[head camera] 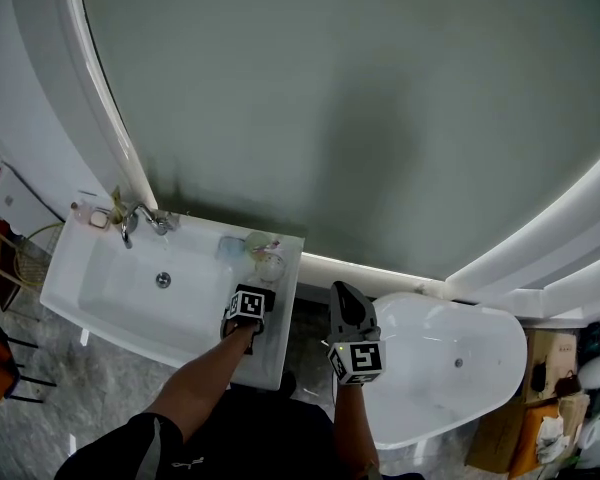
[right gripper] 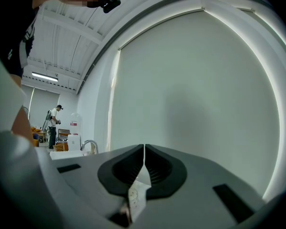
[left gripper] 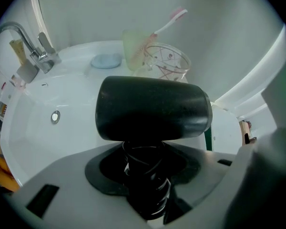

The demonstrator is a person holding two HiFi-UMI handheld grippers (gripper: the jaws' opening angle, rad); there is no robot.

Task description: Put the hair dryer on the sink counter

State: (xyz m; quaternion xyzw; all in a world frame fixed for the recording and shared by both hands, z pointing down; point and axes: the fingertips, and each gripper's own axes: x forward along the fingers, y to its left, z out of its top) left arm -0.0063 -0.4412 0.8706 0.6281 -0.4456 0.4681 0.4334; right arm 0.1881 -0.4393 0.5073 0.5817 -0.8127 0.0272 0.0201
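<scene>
The hair dryer (left gripper: 152, 109) is clamped by its handle in the left tool (left gripper: 145, 173), over the sink worktop (head camera: 278, 353) (near a glass cup (left gripper: 168, 61)). The jaws of the right tool (right gripper: 144, 163) are pressed together.

The hair dryer (left gripper: 152, 109), gripped by the left gripper (left gripper: 145, 171), is over the sink counter (head camera: 280, 353) at the basin's right. Behind it stand a glass bowl (left gripper: 168, 61), a cup (left gripper: 135, 49) and a soap dish (left gripper: 106, 60). The faucet (head camera: 130, 223) sits at the back left. The right gripper (head camera: 346, 298) is between the counter and the bathtub (head camera: 450, 368) on the right.
</scene>
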